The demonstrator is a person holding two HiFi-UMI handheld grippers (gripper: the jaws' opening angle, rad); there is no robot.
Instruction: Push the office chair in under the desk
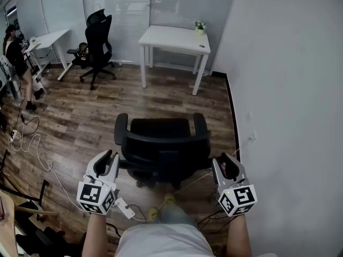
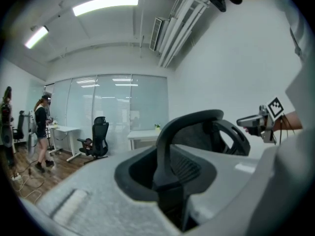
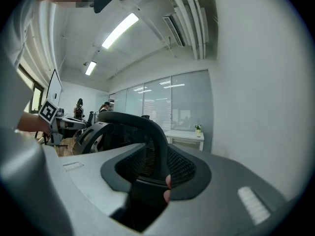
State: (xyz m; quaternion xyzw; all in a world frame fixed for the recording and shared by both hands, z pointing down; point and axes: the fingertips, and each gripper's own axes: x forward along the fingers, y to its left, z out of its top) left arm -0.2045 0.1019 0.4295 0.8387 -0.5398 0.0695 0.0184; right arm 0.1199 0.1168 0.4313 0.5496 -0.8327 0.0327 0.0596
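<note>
Black plastic rim sits clamped in both my tongs. The left gripper (image 1: pixel 111 155) bites the left edge of the office chair's (image 1: pixel 161 135) backrest (image 1: pixel 163 143), and the right gripper (image 1: pixel 218 162) bites the right edge. Each pair of jaws is closed on the frame, with mesh showing just beyond. The chair stands with its back to me and its armrests toward the white desk (image 1: pixel 171 36). It rests on the wood floor (image 1: pixel 86 116), well apart from the desk and not yet under it. The desk stands against the glass partition in the far corner, near the white wall (image 1: pixel 289 90) at my right. A small potted plant (image 1: pixel 200 27) sits on its far right corner. Farther left, a second black chair (image 1: pixel 99 44) stands beside another white table (image 1: pixel 51 38), with a person (image 1: pixel 16 58) next to it. White cables (image 1: pixel 32 143) trail over the floor at my left.
</note>
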